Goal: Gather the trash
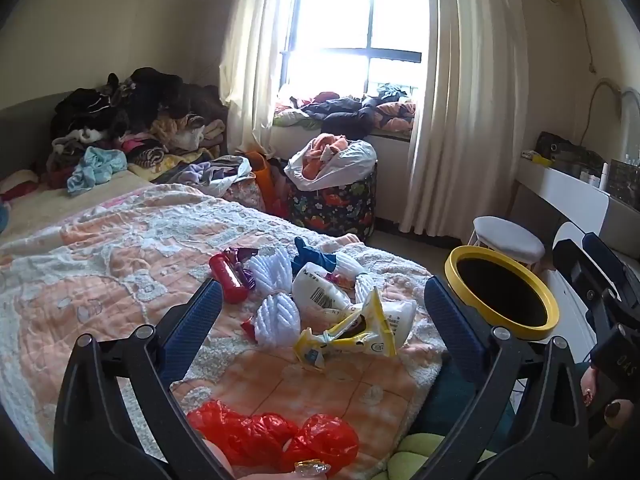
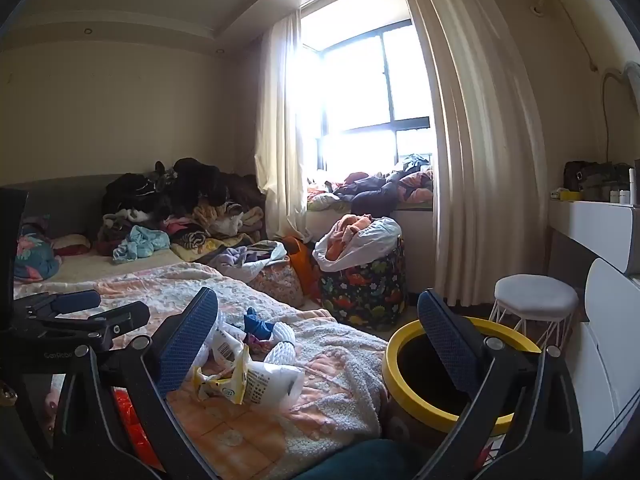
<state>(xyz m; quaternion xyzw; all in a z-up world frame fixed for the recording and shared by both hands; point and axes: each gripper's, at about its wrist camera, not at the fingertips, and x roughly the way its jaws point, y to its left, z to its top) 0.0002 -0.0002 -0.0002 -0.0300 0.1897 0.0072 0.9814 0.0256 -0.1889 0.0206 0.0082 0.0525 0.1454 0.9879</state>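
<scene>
Both tongs are wide apart, nothing between the pads. My left tongs (image 1: 322, 312) hang above the near end of the bed (image 1: 100, 264), tipped down toward the trash heap. My right tongs (image 2: 318, 332) sit nearly level, straddling the bed's near right corner and the bin.

Trash lies on the quilt toward the bed's near right corner. Items seen:
- yellow wrapper (image 1: 352, 338), crumpled, nearest that corner, resting against a white printed bag (image 1: 320, 292).
- two white foam nets (image 1: 276, 312), touching each other, just left of the white bag.
- red tube (image 1: 228, 282), left of the nets, with a purple wrapper (image 1: 240, 258) against it.
- blue scrap (image 1: 312, 258), behind the white bag, farther from the near edge.
- red plastic bag (image 1: 272, 436), bunched at the near edge of the bed, apart from the main heap.

The yellow-rimmed bin (image 1: 504, 290) stands off the bed, just beside its right edge, mouth open and dark inside. A white stool (image 1: 508, 240) stands behind the bin.

At the far end of the bed, a pile of clothes (image 1: 132, 120). A patterned basket (image 1: 336, 200) with a white bag of cloth in it stands on the floor past the bed's far right corner, under the window.
</scene>
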